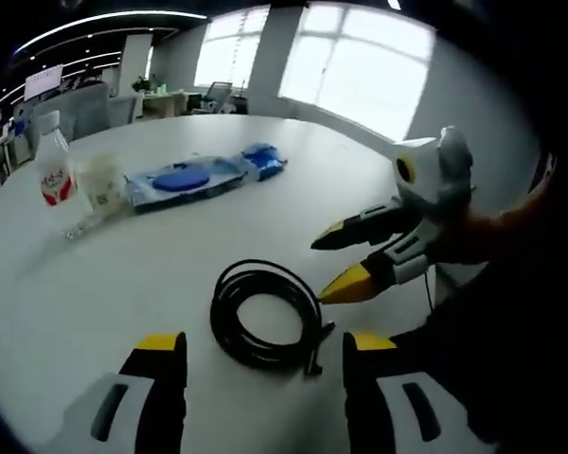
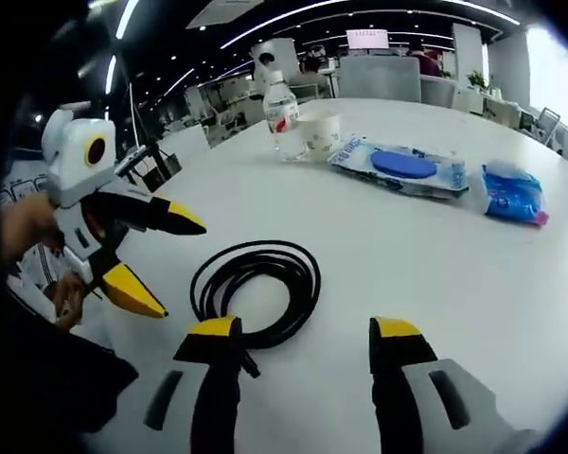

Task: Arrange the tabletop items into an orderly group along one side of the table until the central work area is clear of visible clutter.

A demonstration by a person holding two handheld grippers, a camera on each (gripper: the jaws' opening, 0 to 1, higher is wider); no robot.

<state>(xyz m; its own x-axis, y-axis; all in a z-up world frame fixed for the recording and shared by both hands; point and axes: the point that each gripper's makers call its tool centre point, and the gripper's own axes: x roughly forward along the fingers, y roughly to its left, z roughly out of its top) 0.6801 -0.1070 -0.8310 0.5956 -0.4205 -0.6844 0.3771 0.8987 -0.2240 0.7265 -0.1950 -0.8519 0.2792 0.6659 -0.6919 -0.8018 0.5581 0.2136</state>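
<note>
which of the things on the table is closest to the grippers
The coiled black cable, lying just ahead of both open grippers. The bottle, paper cup and blue wipes pack sit grouped farther off.

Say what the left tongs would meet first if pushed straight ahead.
Probably the coiled black cable, lying just ahead between the open left tongs; depth is uncertain.

Bright windows (image 1: 360, 57), ceiling strip lights (image 2: 293, 19), office desks (image 1: 166, 102) behind.
</note>
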